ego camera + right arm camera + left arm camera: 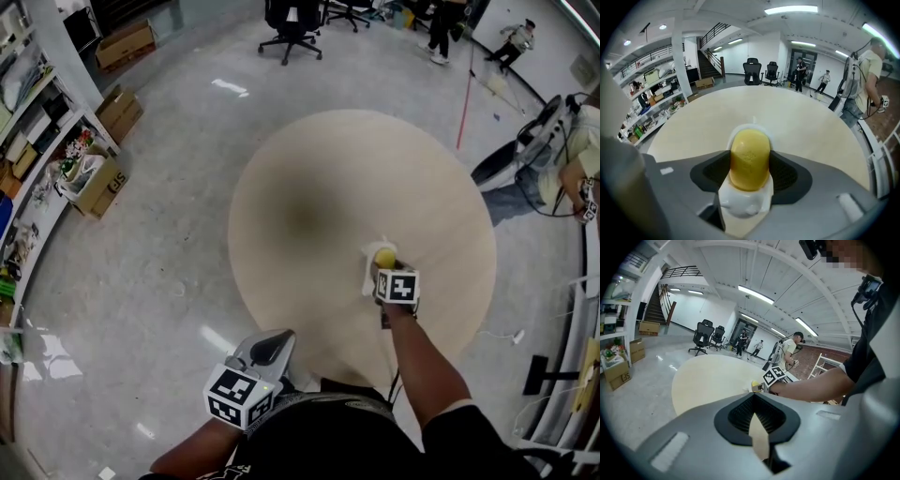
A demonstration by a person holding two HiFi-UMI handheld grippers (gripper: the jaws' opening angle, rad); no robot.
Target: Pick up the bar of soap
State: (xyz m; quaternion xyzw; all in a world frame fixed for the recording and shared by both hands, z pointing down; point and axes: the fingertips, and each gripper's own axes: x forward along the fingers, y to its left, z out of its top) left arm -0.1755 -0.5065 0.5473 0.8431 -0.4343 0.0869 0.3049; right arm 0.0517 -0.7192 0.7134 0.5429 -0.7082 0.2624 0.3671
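**Item: yellow bar of soap on a white dish, round table, open workroom**

Markings: Each gripper carried a cube of black-and-white square markers, the right one (397, 286) and the left one (239, 394). A cardboard box (101, 186) by the shelving (28, 122) bore dark print too small to read. No lettering showed on the soap.

Task item: The bar of soap (750, 159), oval and yellow, lay on a white soap dish (743, 204) on the right half of the table (309, 169). The right gripper (390, 272) pointed steeply down over it. Its fingers were spread wide with the bar between them, a dark pad close on each side.

Other gripper: The left gripper (754, 401) was held at the table's near edge, well apart from the soap. Its fingers were together at the tips, with nothing between them.

Surroundings: The dish sat directly under the bar, its rim showing beyond the far end.

Surface and room: The tabletop was round, pale beige and matt. The floor (169, 244) was glossy grey with a red line (464, 94) across it. Black office chairs (292, 28) stood beyond the table, with a staircase (710, 56) at the back. A person in a pale shirt (865, 84) stood at the right under strip lights (791, 9).
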